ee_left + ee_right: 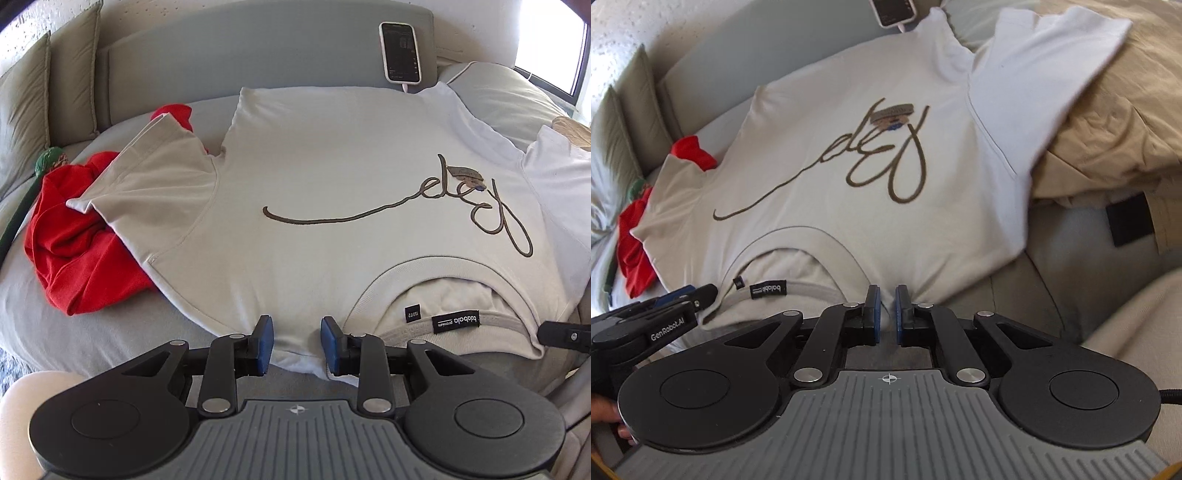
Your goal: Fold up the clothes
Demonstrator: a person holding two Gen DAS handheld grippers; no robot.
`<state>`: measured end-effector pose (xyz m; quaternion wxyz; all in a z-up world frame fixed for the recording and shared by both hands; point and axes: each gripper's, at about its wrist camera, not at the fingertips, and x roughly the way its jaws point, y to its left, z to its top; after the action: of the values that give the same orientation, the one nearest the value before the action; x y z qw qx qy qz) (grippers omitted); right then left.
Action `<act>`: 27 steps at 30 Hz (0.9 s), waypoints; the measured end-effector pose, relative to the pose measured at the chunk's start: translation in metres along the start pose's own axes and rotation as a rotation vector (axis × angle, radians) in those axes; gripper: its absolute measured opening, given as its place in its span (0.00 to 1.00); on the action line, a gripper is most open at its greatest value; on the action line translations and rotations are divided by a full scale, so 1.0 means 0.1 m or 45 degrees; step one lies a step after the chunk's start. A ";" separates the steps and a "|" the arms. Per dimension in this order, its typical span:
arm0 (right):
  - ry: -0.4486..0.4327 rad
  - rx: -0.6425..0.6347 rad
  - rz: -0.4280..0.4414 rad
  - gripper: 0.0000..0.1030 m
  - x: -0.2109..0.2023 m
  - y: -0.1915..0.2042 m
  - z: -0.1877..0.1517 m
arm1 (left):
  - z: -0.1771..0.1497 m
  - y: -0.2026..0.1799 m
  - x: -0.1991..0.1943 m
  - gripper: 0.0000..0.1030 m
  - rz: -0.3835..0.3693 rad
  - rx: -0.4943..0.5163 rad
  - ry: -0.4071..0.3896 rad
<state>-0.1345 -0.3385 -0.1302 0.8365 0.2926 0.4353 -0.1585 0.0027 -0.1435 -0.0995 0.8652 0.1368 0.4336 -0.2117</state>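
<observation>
A beige T-shirt (332, 177) with a brown script print lies flat on the bed, front up, its collar (443, 295) nearest me. My left gripper (297, 341) is at the shoulder seam left of the collar, and a bunch of shirt fabric fills the gap between its blue pads (265, 343). My right gripper (887, 308) has its pads almost together, pinching a fold of the T-shirt (849, 166) at the shoulder right of the collar (798, 240). In each wrist view the other gripper shows at the edge: right gripper (561, 334), left gripper (683, 295).
A red garment (74, 251) lies crumpled under the shirt's left sleeve. A phone (400, 51) on a charging cable leans on the grey headboard (258, 48). Tan bedding (1115, 122) is heaped at the right, under the other sleeve. Cushions (44, 85) stand at the far left.
</observation>
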 end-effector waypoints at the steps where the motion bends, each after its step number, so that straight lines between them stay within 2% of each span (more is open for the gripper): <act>1: 0.008 0.039 0.028 0.13 -0.05 -0.02 0.00 | 0.01 0.00 -0.05 0.30 0.000 -0.016 -0.010; 3: -0.020 0.086 0.099 0.14 -0.16 -0.04 0.00 | 0.01 -0.02 -0.18 0.36 -0.001 -0.031 -0.083; 5: -0.074 0.091 0.146 0.14 -0.26 0.02 0.01 | 0.01 -0.06 -0.21 0.37 -0.025 -0.038 -0.122; 7: -0.109 0.046 0.168 0.15 -0.26 0.10 0.02 | 0.01 -0.09 -0.16 0.38 -0.060 -0.041 -0.117; 10: -0.104 -0.023 0.157 0.16 -0.11 0.23 0.05 | -0.06 -0.13 -0.03 0.38 -0.043 -0.024 -0.089; 13: -0.051 -0.058 0.149 0.16 0.05 0.27 0.03 | -0.13 -0.11 0.00 0.38 -0.044 -0.014 -0.081; 15: -0.026 -0.059 0.162 0.13 0.10 0.23 0.01 | -0.09 -0.06 -0.01 0.38 -0.057 -0.043 -0.041; 19: 0.132 0.113 0.228 0.13 0.10 0.01 0.00 | -0.04 -0.03 -0.08 0.38 -0.052 -0.062 0.028; 20: 0.145 0.151 0.230 0.16 0.07 -0.04 -0.02 | -0.04 -0.04 -0.10 0.39 -0.049 -0.061 0.034; 22: 0.098 0.172 0.235 0.17 -0.05 -0.09 -0.03 | -0.04 -0.07 -0.16 0.41 -0.048 -0.054 0.024; 24: 0.039 0.198 0.246 0.38 -0.18 -0.12 -0.01 | -0.03 -0.11 -0.22 0.47 -0.062 -0.058 0.006; 27: -0.040 0.224 0.258 0.47 -0.35 -0.16 0.09 | -0.01 -0.15 -0.29 0.58 -0.113 -0.083 -0.017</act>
<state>-0.1574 -0.3562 -0.1035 0.8260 0.4048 0.3748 -0.1153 -0.0204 -0.1492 -0.0773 0.8617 0.0879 0.4402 -0.2367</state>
